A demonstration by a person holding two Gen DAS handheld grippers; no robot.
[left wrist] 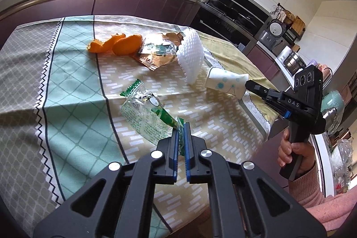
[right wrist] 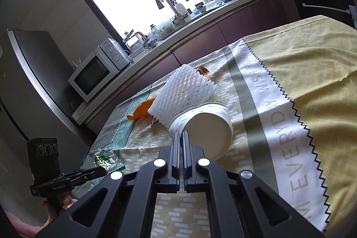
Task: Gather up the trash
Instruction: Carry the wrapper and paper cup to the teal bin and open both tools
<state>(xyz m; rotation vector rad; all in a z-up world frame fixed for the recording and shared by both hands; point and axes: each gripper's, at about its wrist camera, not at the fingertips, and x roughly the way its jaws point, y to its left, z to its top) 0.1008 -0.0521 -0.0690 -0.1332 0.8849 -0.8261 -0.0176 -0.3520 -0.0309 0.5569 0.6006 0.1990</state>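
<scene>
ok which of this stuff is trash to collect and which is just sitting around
Trash to collect:
- green wrapper, pinched in the left gripper
- paper cup, rim pinched in the right gripper
- orange peel
- foam net
- foil wrapper

Just there:
- tablecloth
- microwave
- kettle
- rice cooker
</scene>
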